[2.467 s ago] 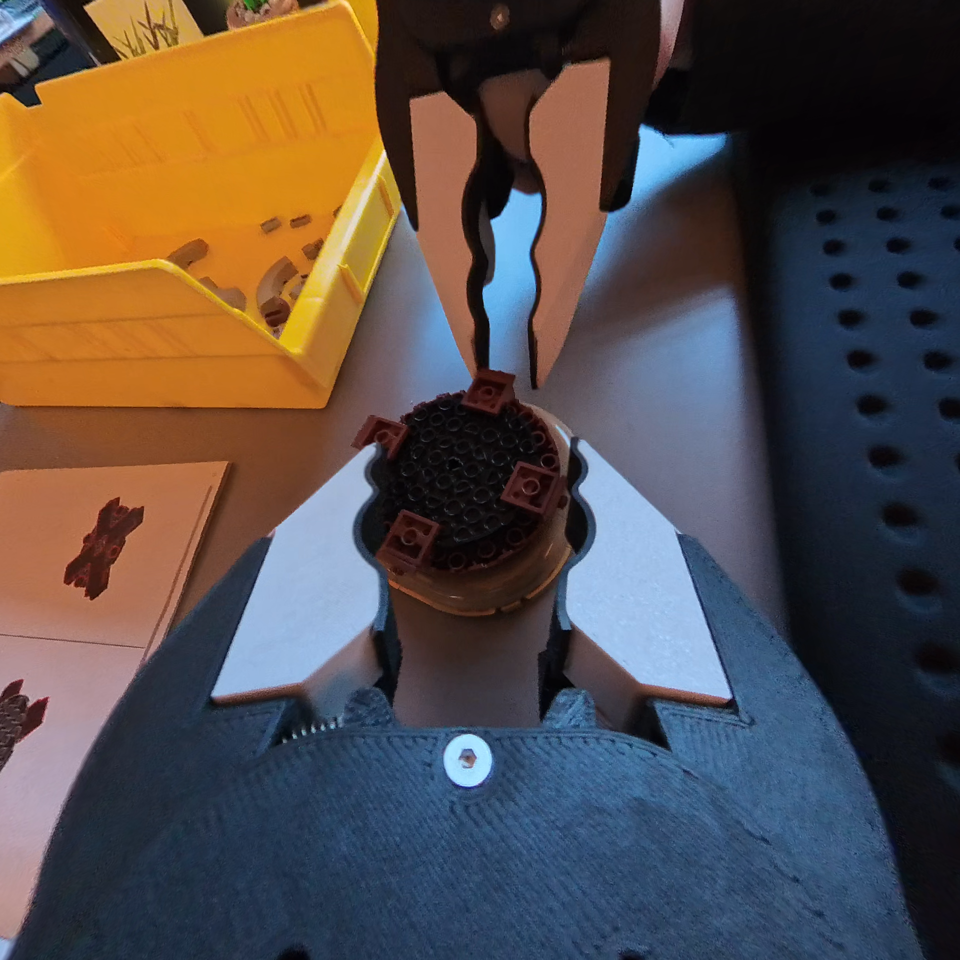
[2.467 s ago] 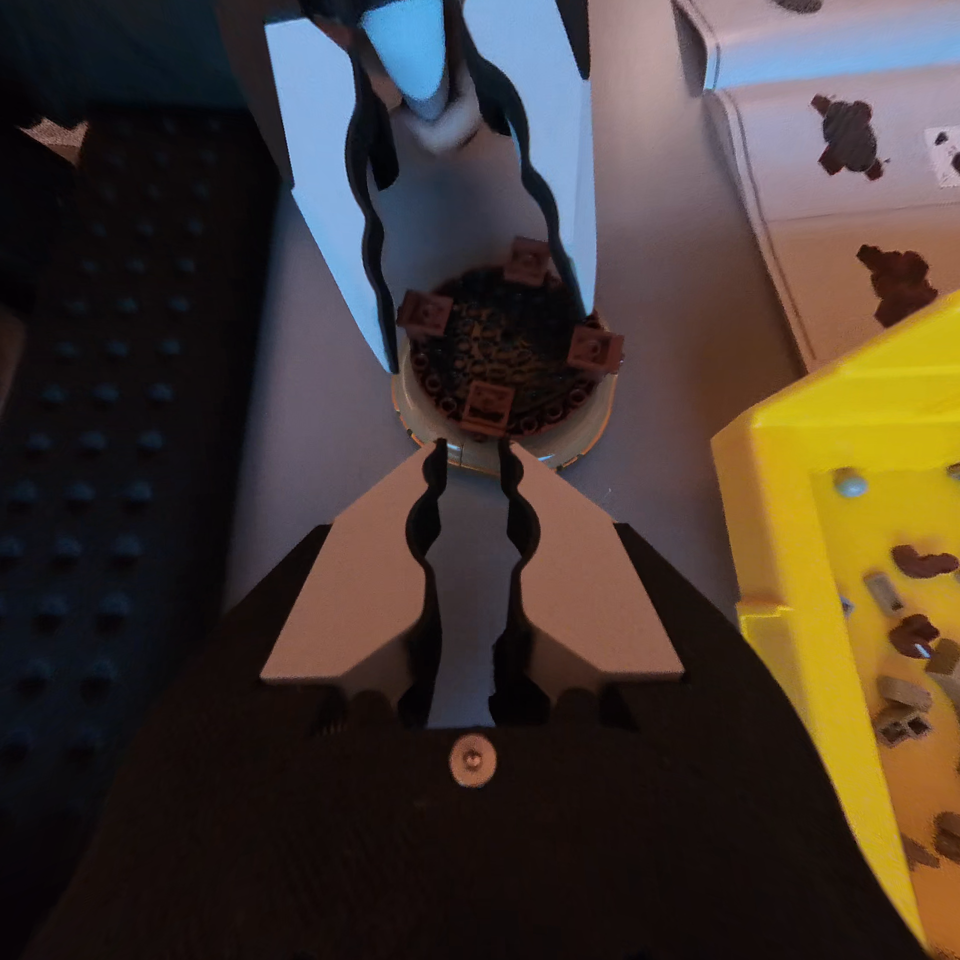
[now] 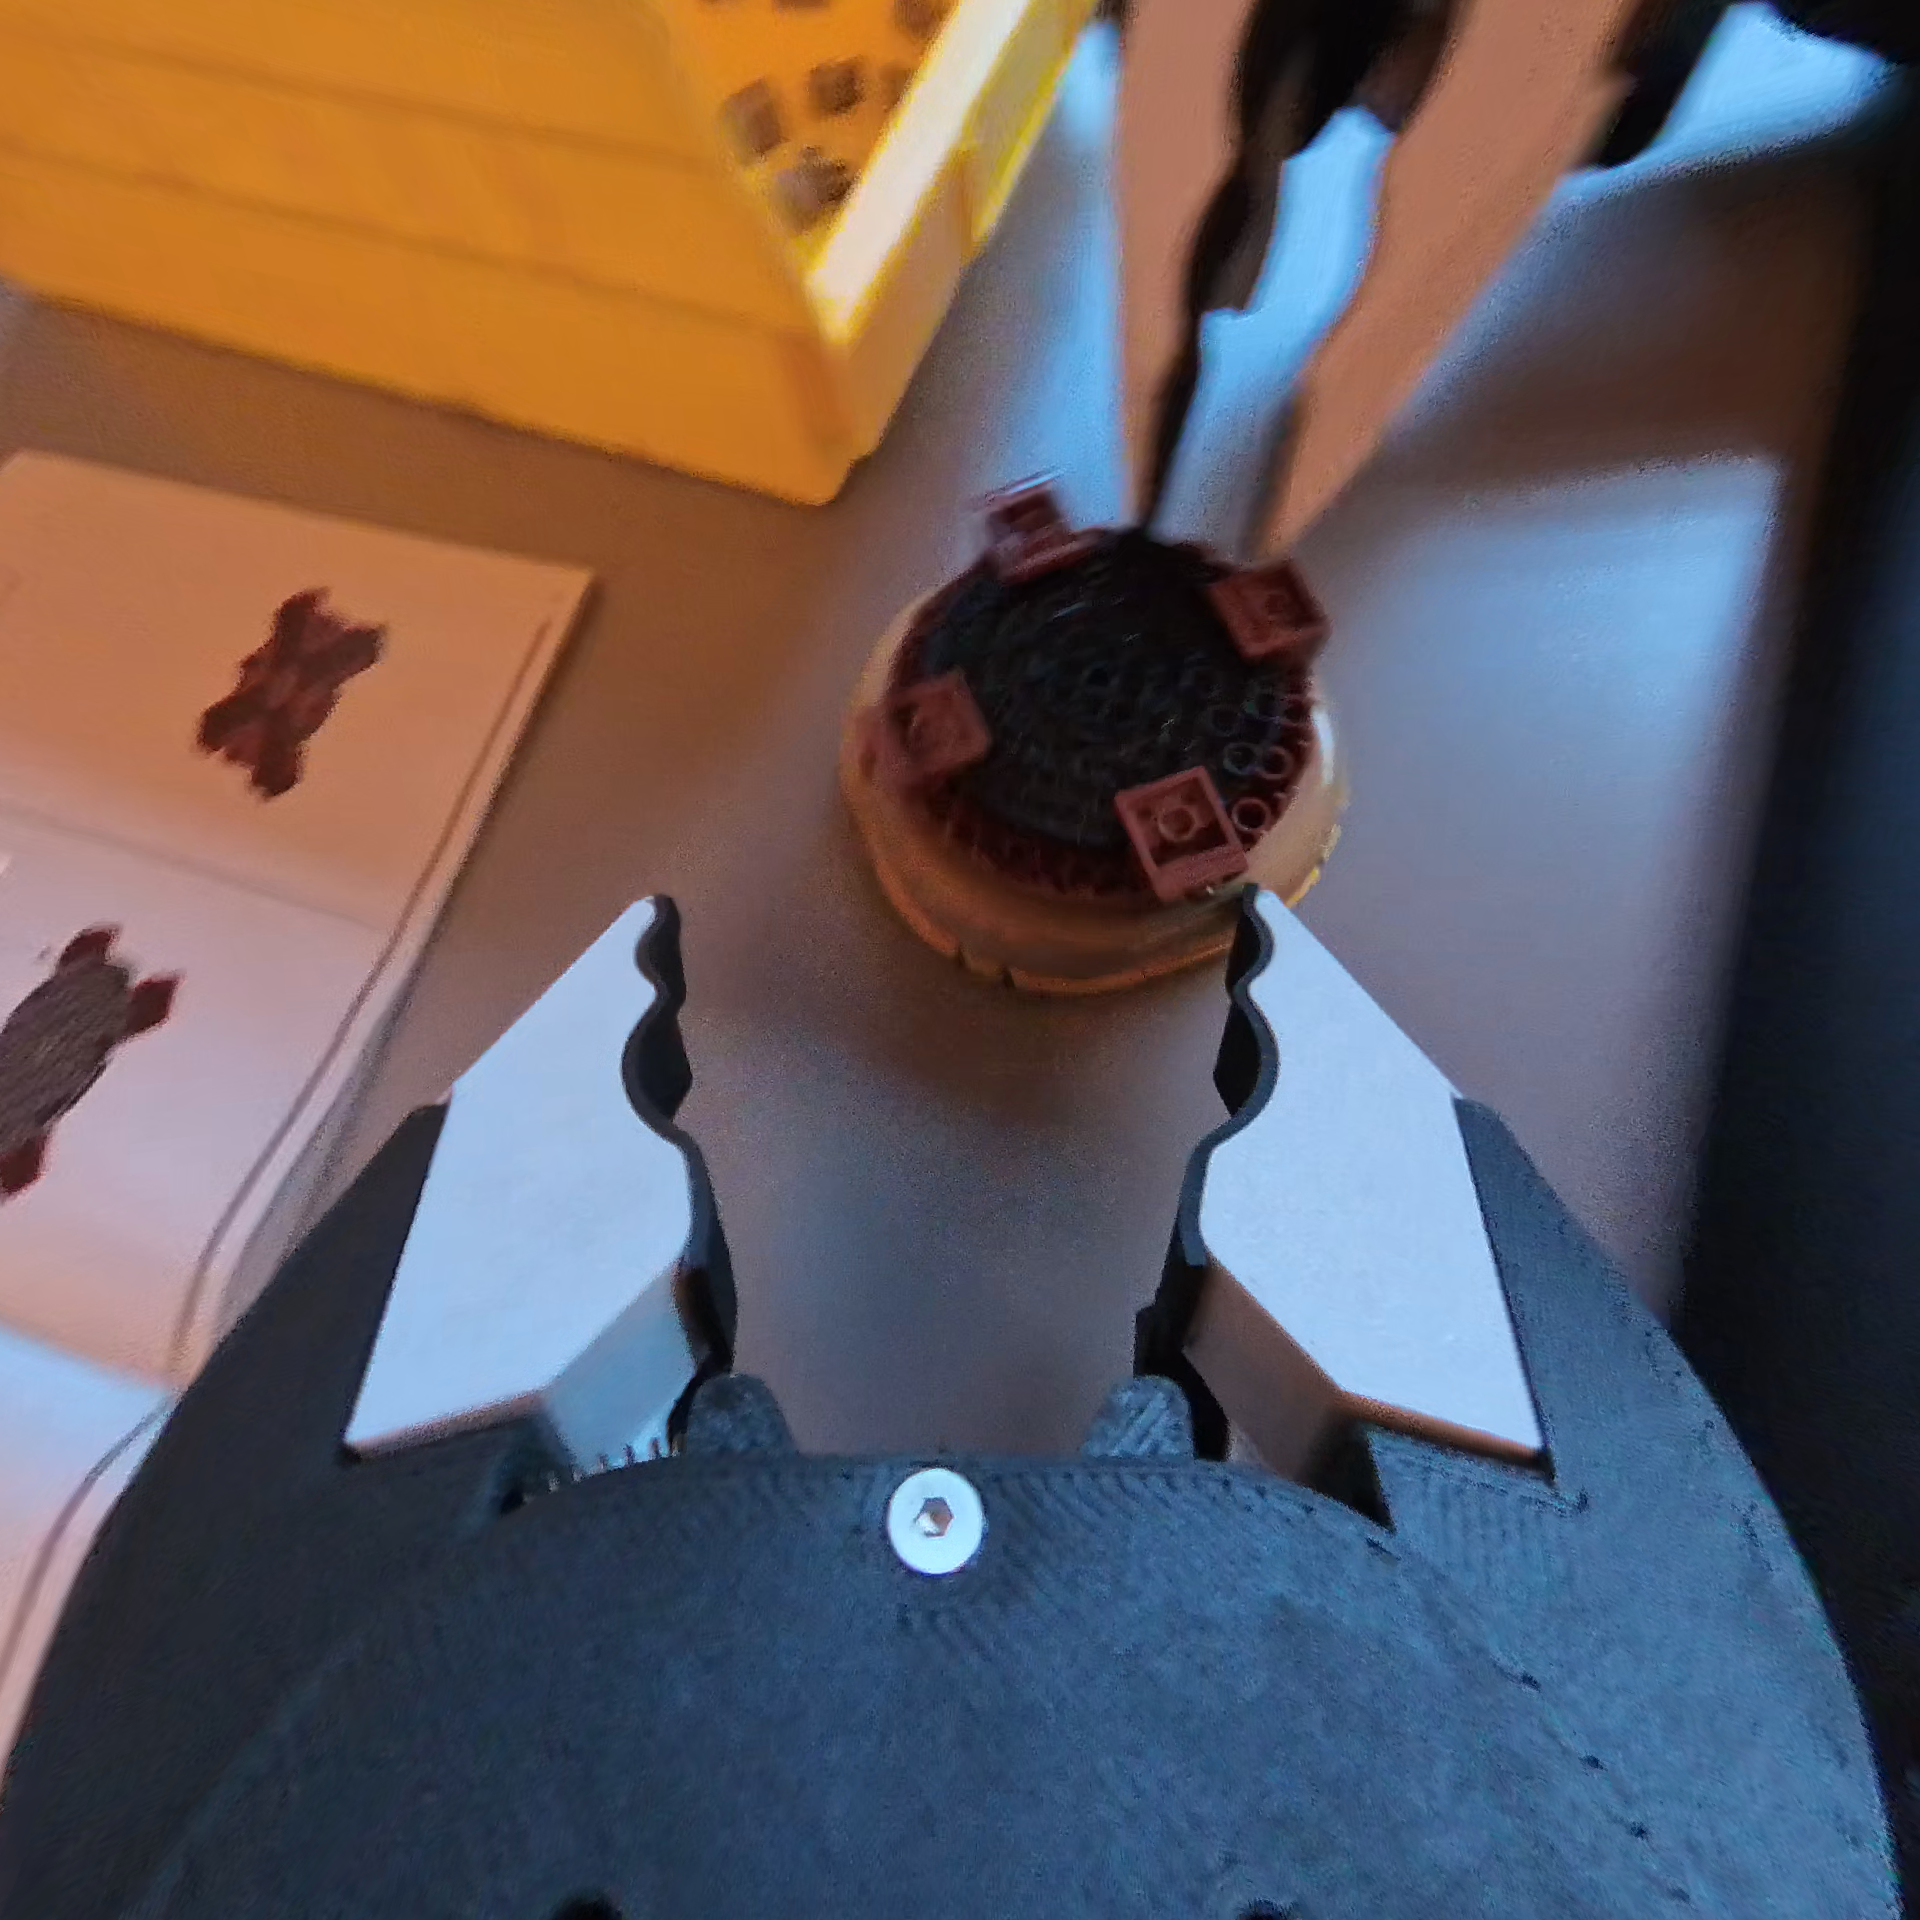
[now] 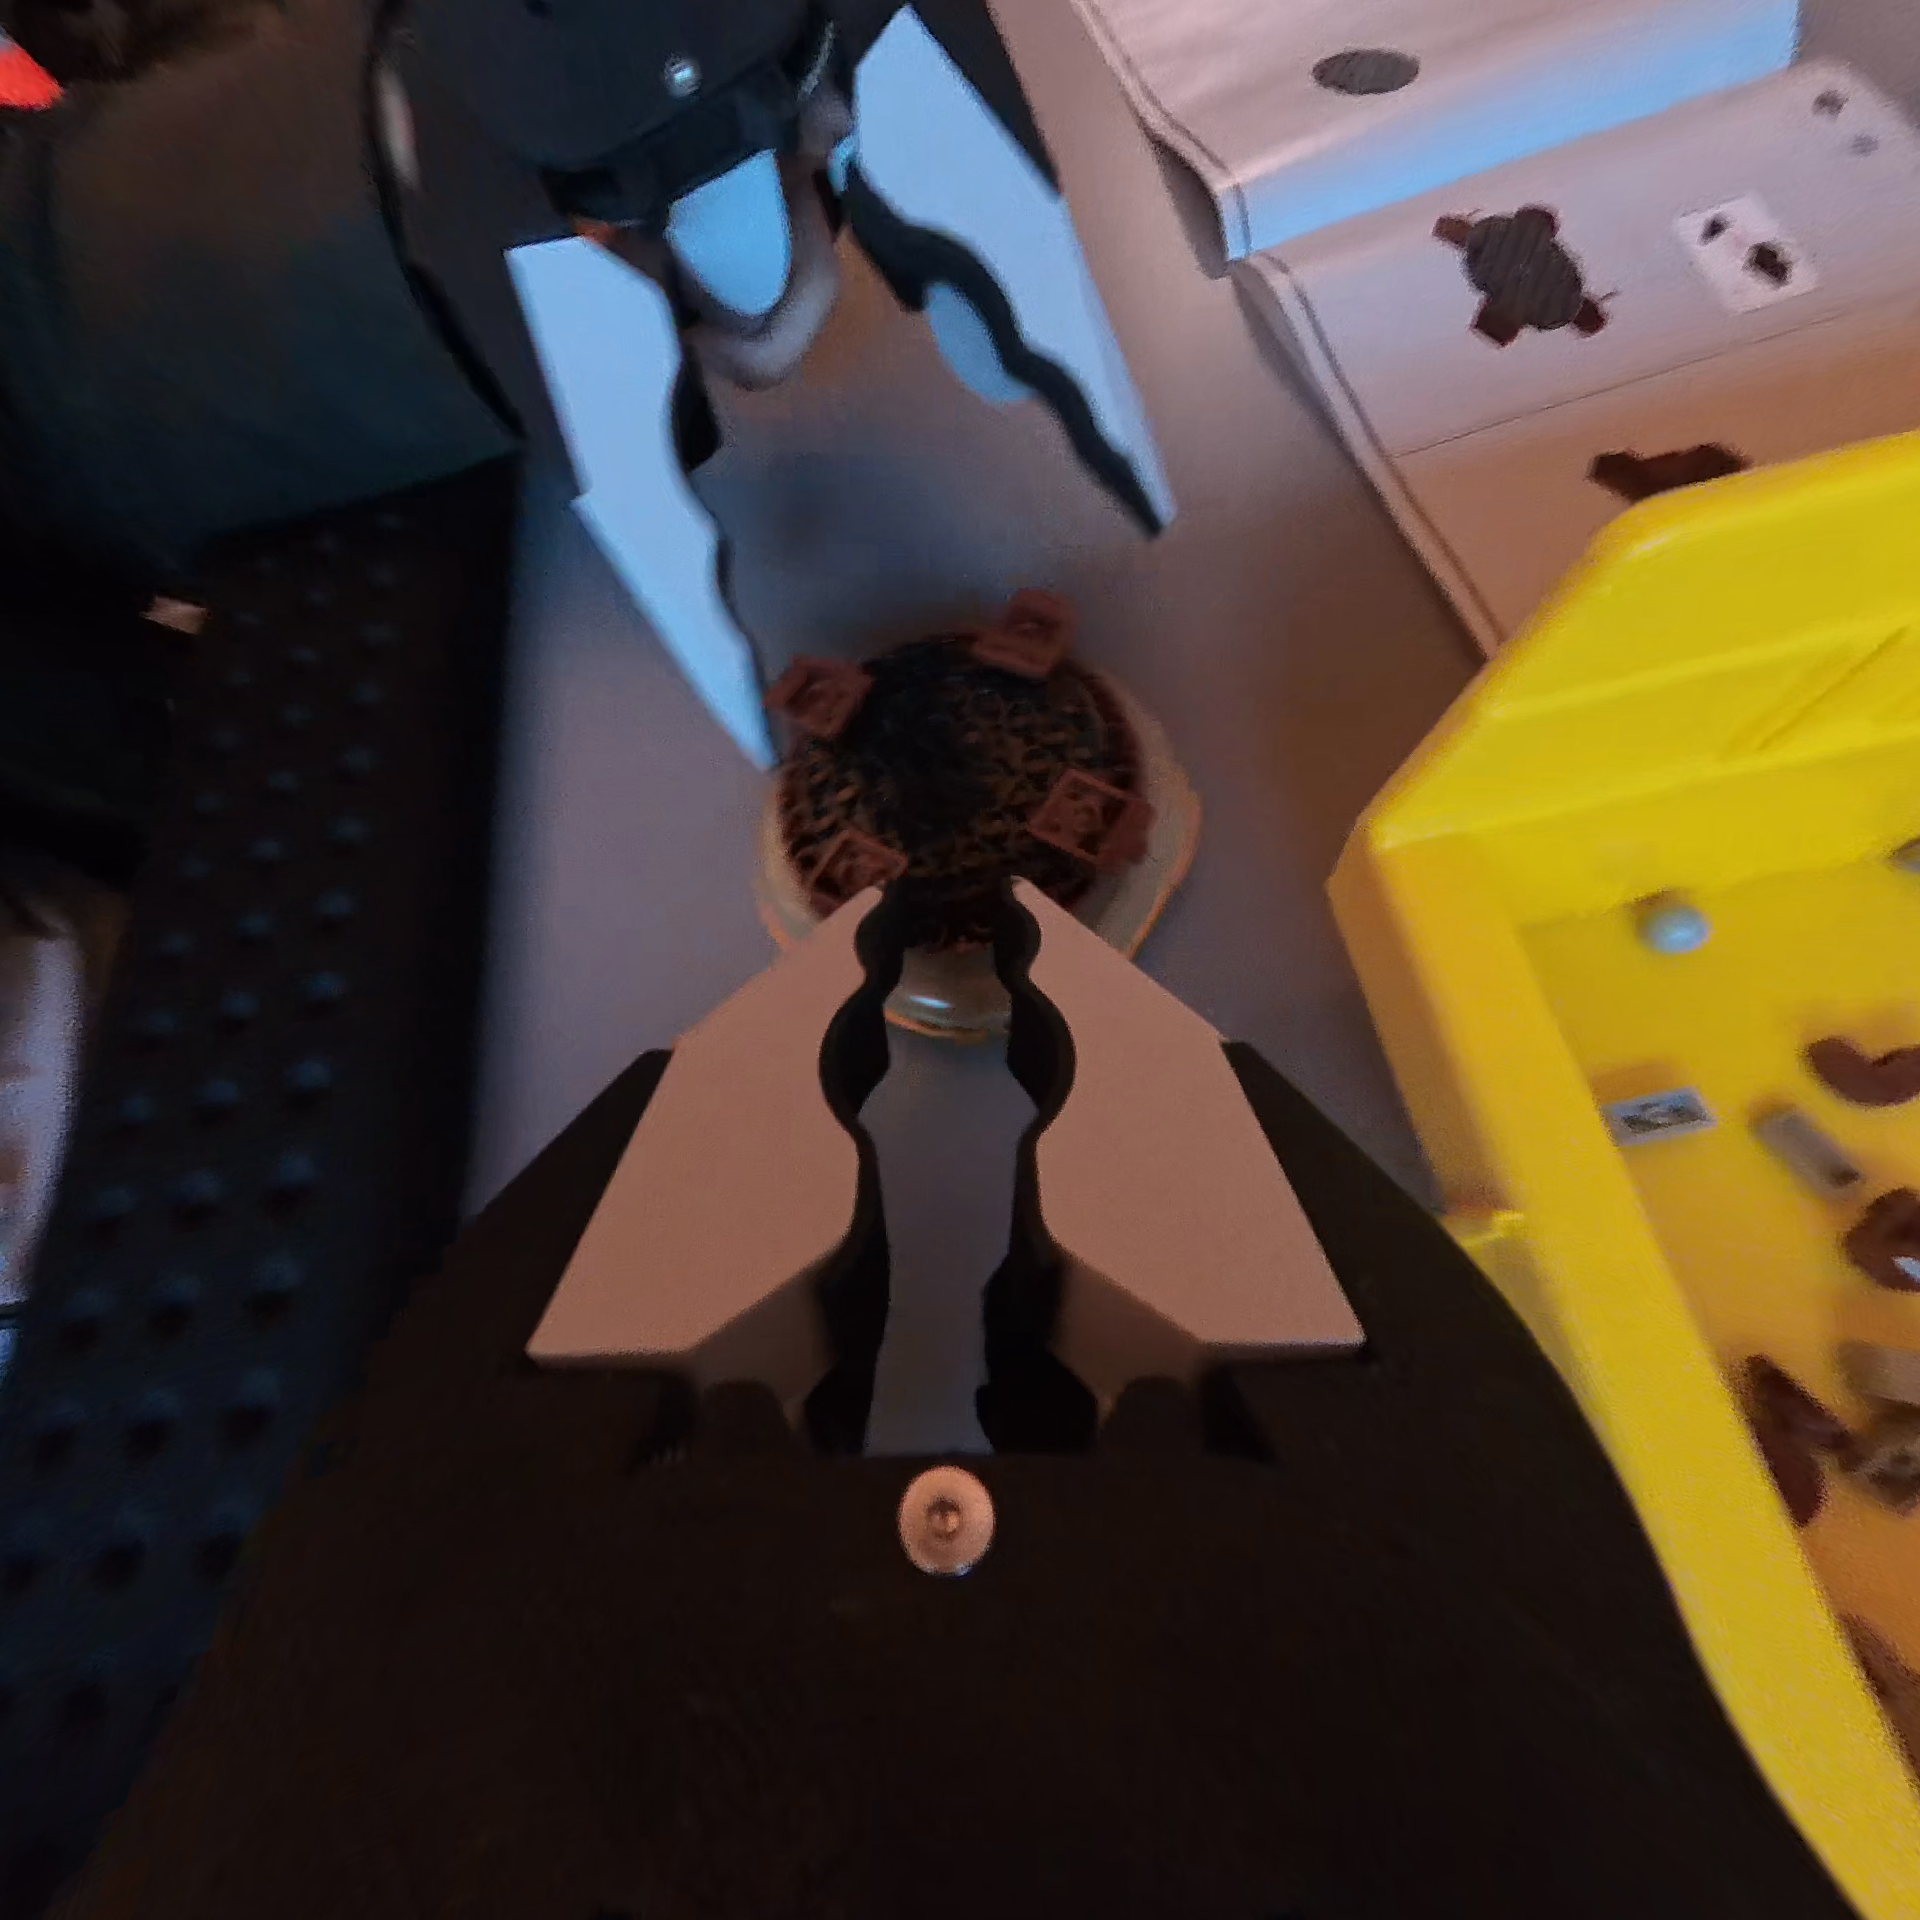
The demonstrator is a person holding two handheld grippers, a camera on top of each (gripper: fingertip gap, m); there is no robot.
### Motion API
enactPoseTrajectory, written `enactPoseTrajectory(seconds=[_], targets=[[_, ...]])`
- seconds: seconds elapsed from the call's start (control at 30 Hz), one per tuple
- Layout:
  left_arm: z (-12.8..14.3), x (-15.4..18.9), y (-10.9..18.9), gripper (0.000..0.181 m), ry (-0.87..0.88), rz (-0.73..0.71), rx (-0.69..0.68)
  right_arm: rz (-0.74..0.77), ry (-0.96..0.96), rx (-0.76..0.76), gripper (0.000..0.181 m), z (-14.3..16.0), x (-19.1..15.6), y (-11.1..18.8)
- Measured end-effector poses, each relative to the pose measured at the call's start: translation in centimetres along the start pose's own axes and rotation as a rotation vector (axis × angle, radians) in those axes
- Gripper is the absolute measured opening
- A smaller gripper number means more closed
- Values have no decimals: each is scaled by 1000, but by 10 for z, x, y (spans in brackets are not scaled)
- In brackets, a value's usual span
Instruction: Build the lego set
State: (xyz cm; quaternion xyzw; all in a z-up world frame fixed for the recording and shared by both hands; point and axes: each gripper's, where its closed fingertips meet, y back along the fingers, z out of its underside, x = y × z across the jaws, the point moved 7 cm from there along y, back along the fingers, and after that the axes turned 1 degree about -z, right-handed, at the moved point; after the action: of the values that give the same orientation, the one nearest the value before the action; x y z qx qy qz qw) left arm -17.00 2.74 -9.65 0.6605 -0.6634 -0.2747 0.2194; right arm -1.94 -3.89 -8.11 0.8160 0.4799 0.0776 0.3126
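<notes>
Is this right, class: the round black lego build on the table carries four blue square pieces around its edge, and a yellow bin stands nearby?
Not quite. The four square pieces on the round lego build are reddish brown, not blue; the left wrist view shows this. The yellow bin does stand nearby.

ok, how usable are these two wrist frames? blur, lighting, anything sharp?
Left wrist view: own left gripper sharp, round dark studded lego build with reddish-brown square bricks slightly soft, yellow plastic bin and far right gripper smeared. Right wrist view: dim, right gripper body near black, build motion-blurred, warm-cool colour cast.
</notes>
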Motion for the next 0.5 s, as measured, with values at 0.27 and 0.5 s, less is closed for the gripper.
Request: enactPoseTrajectory(seconds=[0.27,0.5], targets=[[-15,-13,30,82,178,104,314,-26,146,86,18,-7,-1,22],[-41,30,-4,73,-152,41,297,56,167,-16,21,7,14,11]])
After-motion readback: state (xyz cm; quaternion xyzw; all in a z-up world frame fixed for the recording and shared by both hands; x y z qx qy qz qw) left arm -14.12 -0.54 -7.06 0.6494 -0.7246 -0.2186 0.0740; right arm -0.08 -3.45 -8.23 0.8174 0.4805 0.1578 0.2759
